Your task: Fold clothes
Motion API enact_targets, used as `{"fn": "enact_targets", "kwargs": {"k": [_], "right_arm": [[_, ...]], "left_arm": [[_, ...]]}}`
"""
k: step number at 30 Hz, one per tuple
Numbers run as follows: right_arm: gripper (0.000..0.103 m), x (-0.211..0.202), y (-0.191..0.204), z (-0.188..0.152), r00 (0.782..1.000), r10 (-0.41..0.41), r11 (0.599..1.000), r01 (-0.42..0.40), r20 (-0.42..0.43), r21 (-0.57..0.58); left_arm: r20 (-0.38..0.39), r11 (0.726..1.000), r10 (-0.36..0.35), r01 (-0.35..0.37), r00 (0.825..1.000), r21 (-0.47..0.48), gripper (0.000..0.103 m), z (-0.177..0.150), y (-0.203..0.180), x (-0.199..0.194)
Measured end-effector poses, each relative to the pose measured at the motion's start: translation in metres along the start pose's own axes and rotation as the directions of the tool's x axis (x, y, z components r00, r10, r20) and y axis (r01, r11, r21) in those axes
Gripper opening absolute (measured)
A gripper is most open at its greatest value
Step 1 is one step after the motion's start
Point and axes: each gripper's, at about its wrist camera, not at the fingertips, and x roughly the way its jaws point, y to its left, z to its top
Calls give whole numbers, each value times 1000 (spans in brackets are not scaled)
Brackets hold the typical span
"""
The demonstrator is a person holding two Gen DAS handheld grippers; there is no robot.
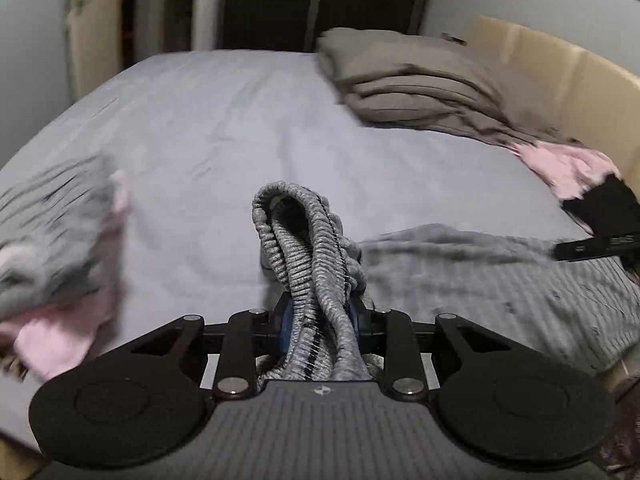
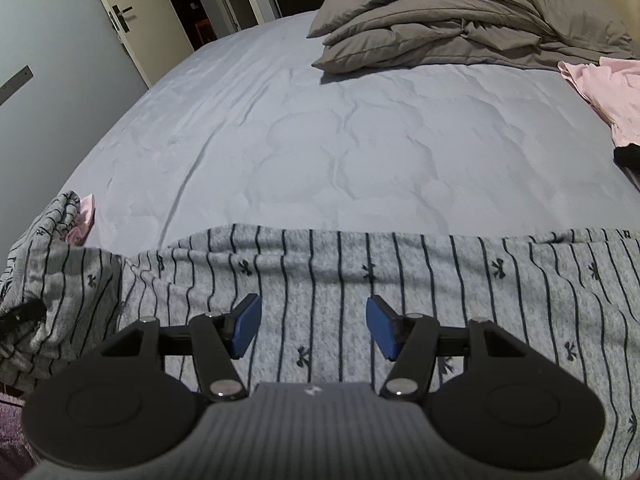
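Gripping the bunched elastic waistband [image 1: 304,264] of the grey striped garment [image 2: 360,280], left claw [image 1: 320,320] is clamped shut | right claw [image 2: 314,330] gapes open, empty, just above the cloth | garment's long axis runs crosswise on the bed [image 2: 300,120] | folded duvet [image 2: 460,20] beyond.

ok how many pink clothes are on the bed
2 that show. One pink garment lies at the bed's right edge, beside the folded grey duvet. Another pink piece peeks from under striped fabric at the left edge. More may be hidden.
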Motion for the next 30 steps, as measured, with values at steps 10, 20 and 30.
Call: {"fn": "enact_targets", "kwargs": {"k": [10, 20, 30], "right_arm": [[62, 6, -5, -11, 998, -15, 1000, 14, -58, -22], [62, 15, -13, -19, 995, -17, 1000, 16, -102, -3], [61, 14, -2, -24, 991, 98, 995, -96, -92, 29]], "left_arm": [[-97, 981, -118, 131, 988, 143, 25, -3, -95, 48], [-189, 921, -312, 345, 931, 181, 46, -20, -126, 60], [-241, 882, -282, 350, 929, 316, 47, -42, -126, 43]]}}
